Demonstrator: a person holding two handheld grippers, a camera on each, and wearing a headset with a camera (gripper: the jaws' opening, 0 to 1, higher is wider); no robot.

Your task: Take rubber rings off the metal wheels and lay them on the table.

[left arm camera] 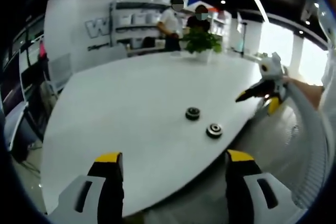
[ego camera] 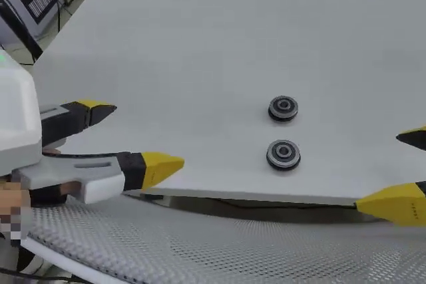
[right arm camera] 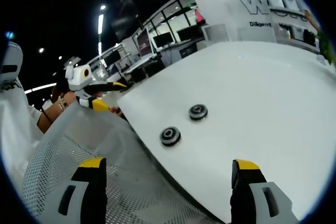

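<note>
Two metal wheels, each with a black rubber ring around it, lie flat on the white table. The nearer wheel [ego camera: 283, 154] [left arm camera: 213, 130] [right arm camera: 170, 136] sits close to the front edge; the farther wheel [ego camera: 283, 108] [left arm camera: 192, 113] [right arm camera: 198, 112] lies just behind it. My left gripper [ego camera: 143, 138] [left arm camera: 169, 163] hangs open at the table's left front edge, well left of the wheels, holding nothing. At the right front edge my right gripper [ego camera: 406, 167] [right arm camera: 167, 169] is open too, its yellow tips apart and empty.
The white table [ego camera: 200, 51] stretches far back. A white perforated mesh surface [ego camera: 219, 244] curves along below its front edge. A potted plant [left arm camera: 202, 40] stands at the table's far end, with two people [left arm camera: 184, 19] behind it.
</note>
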